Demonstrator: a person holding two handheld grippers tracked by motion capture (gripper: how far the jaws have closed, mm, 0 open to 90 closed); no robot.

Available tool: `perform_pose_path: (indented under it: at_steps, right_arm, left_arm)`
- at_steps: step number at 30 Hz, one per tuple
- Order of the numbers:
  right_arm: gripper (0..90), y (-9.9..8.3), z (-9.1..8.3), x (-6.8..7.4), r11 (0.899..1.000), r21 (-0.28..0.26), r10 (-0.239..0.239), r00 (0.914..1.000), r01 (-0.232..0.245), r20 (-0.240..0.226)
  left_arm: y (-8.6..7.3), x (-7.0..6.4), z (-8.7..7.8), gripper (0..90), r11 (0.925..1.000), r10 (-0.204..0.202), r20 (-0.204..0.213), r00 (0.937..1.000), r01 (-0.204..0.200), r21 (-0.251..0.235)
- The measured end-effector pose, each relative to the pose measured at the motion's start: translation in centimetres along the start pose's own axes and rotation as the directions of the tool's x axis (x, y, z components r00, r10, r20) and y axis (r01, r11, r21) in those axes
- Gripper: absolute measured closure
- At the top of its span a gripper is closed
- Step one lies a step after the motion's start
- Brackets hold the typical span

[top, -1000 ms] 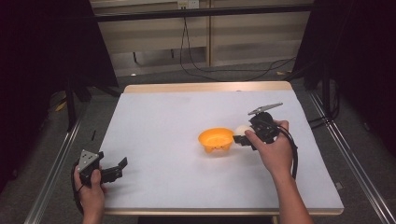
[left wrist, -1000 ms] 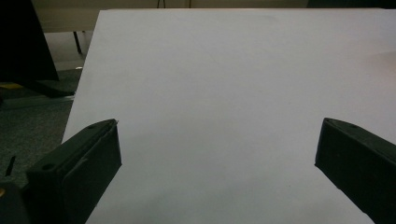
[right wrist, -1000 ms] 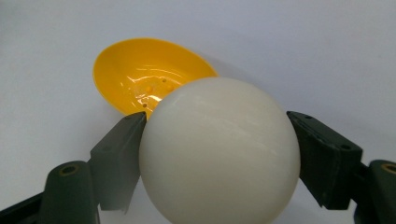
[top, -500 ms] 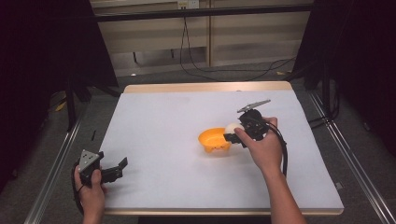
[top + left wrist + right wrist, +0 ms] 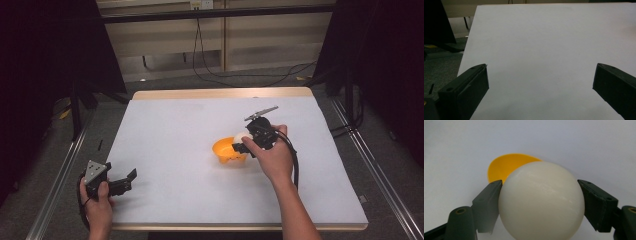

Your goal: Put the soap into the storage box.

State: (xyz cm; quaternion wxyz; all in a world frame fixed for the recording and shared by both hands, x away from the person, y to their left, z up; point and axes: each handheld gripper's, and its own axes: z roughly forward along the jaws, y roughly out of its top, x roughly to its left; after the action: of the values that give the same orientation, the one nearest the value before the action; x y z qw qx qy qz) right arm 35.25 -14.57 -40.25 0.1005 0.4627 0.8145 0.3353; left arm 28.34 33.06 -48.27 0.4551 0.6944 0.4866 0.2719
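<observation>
A smooth cream ball [image 5: 541, 200] is being pinched betw. R gripper [image 5: 541, 206] fingers, just above the orange bowl [image 5: 227, 151] at counter [image 5: 175, 130] centre-right. L gripper [image 5: 120, 183], fingers spread, is being rested at 8 o'clock. Risk: ball being squeezed out sideways, rolling off, since the grip is only on its curved sides.

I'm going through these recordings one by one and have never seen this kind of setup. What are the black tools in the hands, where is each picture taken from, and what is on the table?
A person stands at a white table with a handheld two-jaw gripper in each hand; there is no robot arm. The wide picture comes from a fixed camera above, looking down. The other two come from cameras riding on each gripper, looking along its black jaws. The left gripper rests near the table's front left corner, jaws open with nothing between them. The right gripper is clamped on a cream-white ball, held at an orange bowl on the table.
</observation>
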Motion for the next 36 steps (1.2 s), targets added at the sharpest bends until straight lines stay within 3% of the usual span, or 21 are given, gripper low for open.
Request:
perform_pose_path:
  at_steps: [14,34,36]
  right_arm:
    - [23.6,1.2,2.2,1.1,1.0,0.023,-0.008,0.9998,0.008,-0.017]
    - [23.5,1.0,4.5,1.4,0.996,0.082,0.018,0.9993,-0.02,0.032]
    - [23.4,0.8,4.6,1.3,0.996,0.082,0.037,0.9987,-0.039,0.035]
  left_arm:
    - [0.0,0.0,0.0,0.1,1.0,-0.003,0.001,1.0,0.003,-0.001]
    - [0.0,0.0,-0.1,0.2,0.9999,-0.008,0.006,1.0,0.008,-0.009]
    - [0.0,0.0,-0.1,0.2,0.9999,-0.01,0.007,0.9999,0.01,-0.009]
